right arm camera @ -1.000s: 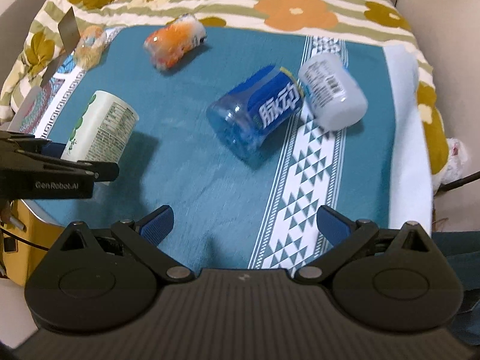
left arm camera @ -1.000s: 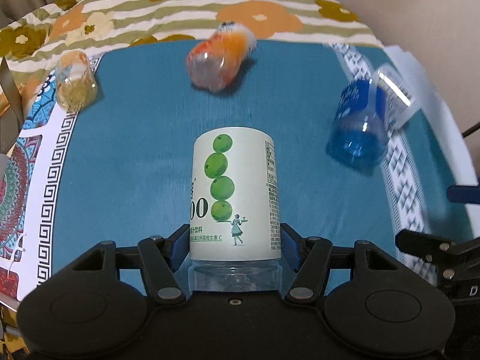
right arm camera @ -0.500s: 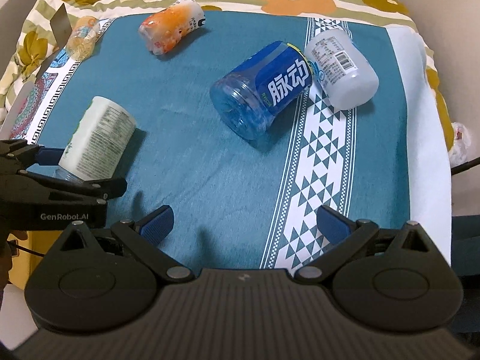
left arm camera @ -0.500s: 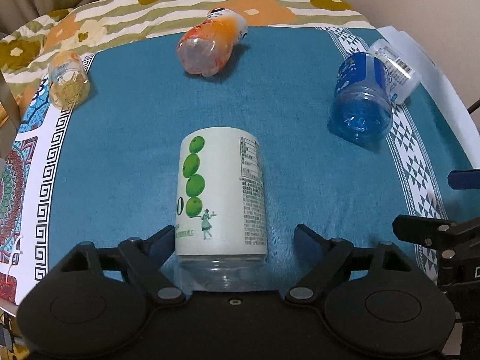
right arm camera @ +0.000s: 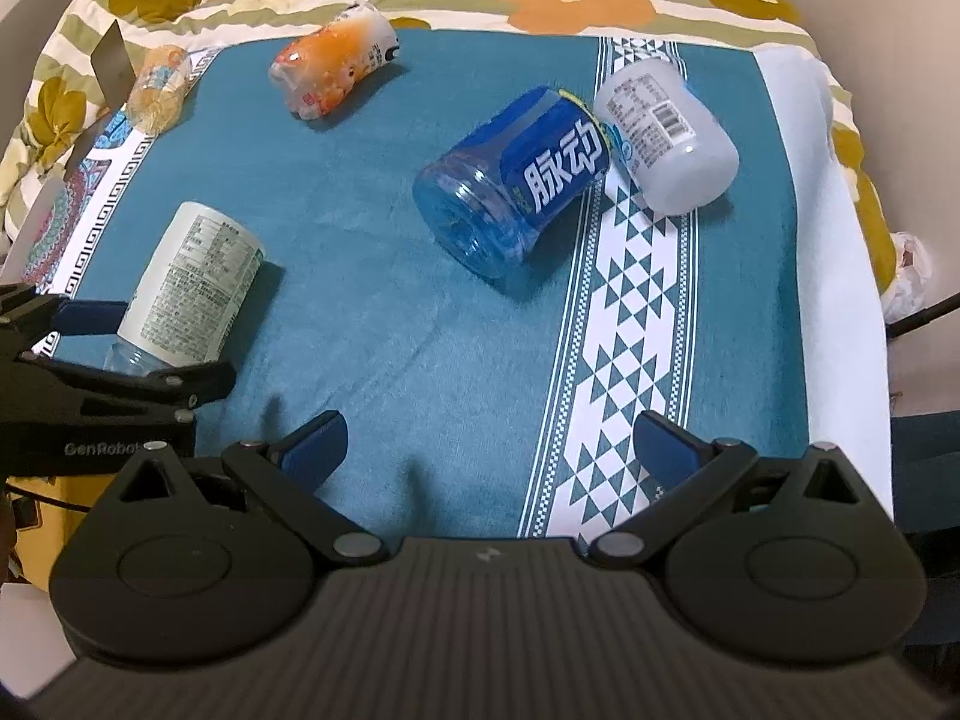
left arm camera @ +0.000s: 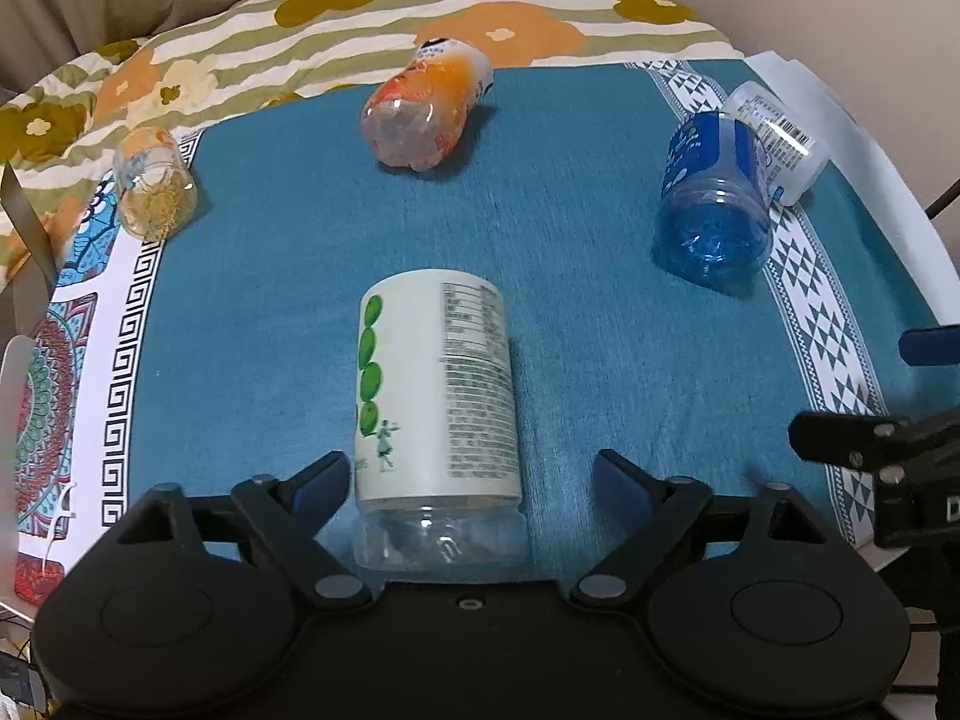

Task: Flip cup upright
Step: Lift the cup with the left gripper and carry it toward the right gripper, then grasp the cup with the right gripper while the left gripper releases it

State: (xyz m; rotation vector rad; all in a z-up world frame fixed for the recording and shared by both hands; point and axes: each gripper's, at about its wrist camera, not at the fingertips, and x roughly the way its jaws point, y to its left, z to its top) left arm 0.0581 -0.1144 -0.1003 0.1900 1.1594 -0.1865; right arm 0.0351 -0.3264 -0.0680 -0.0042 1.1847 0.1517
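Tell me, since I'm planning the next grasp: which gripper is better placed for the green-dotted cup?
Left gripper: open, the lying green-dotted cup sits between its fingers. Right gripper is open over bare cloth.

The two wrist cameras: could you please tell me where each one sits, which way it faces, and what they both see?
Left wrist: sits on the left gripper, facing forward over the teal cloth; its open fingers flank the green-label cup, lying down.
Right wrist: sits on the right gripper, open over bare cloth, facing the blue cup and white cup; the left gripper shows at its left edge.
Shared: both see all five cups, including the orange cup and small clear cup.
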